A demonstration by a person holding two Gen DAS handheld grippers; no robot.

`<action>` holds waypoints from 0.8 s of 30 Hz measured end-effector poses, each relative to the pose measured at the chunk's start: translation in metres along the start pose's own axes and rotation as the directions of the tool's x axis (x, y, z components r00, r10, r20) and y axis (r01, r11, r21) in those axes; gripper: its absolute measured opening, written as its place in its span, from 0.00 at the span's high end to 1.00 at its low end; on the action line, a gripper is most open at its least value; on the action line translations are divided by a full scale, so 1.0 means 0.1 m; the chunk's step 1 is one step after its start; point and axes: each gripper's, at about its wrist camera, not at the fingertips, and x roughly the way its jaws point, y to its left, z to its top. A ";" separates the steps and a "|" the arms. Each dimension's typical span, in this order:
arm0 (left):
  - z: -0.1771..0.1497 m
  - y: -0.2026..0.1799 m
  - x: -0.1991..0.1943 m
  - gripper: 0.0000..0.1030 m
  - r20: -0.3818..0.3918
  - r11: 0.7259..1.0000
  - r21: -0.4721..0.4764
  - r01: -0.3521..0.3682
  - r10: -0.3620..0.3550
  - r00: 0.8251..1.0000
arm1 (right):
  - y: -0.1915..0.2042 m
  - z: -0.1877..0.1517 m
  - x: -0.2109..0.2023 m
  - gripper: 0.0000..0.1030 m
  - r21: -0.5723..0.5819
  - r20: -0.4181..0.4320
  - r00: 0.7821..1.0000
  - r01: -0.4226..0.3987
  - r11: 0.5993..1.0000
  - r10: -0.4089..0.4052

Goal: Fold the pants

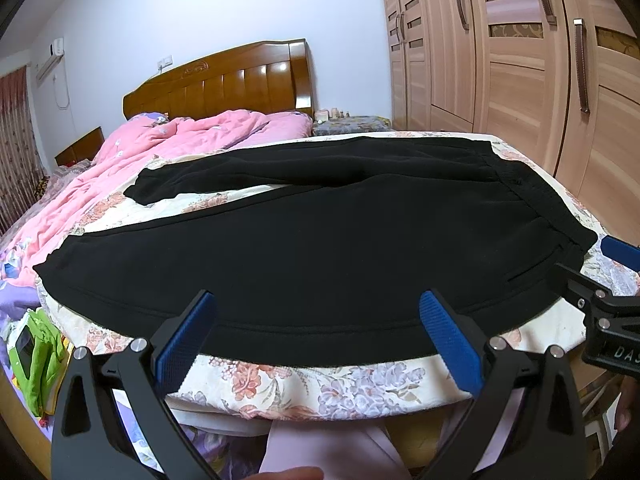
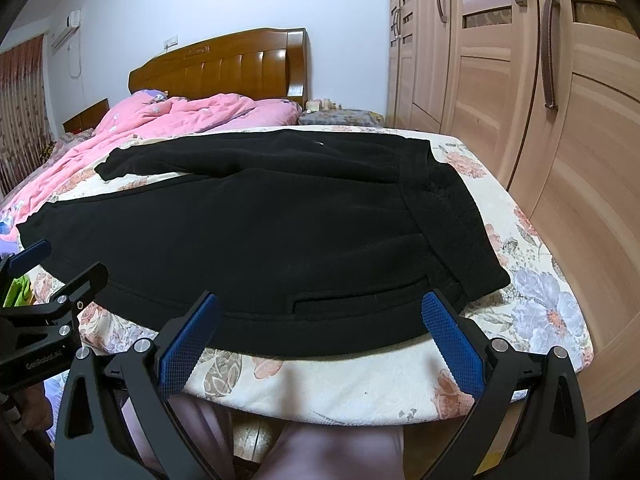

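While the pants [image 1: 320, 248] lie spread flat across the middle of both frames, on the floral sheet [image 1: 304, 384] at the foot of the bed, no fold looks made yet: both legs run toward the left of the frame, still parted by a wedge of sheet, and the waistband sits at the right. Everything seems left to do (bringing one leg over the other, I judge, then halving the length).

Both tongs hover at the lower edge, just short of the near hem. Left gripper [image 1: 318, 340] has its blue pads spread wide with nothing between them; right gripper [image 2: 320, 340] is equally wide and empty, near the pocket slit and waistband corner.

Black cloth swallows detail, so seams and creases are hard to read. Far leg's cuff ends beside the pink quilt [image 1: 160, 140] at upper left. Past the right edge, the wardrobe [image 2: 520, 100] is cut off.
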 end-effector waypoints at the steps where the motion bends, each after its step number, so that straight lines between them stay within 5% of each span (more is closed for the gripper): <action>1: 0.00 0.00 0.00 0.01 0.000 1.000 0.000 0.000 0.000 1.000 | -0.02 0.01 0.00 0.05 0.000 0.000 1.000 -0.002 1.000 0.002; 24: -0.04 0.13 -0.04 0.02 -0.001 0.998 -0.064 -0.026 0.026 1.000 | -0.08 -0.02 0.02 0.05 0.021 -0.015 1.000 -0.004 1.000 0.004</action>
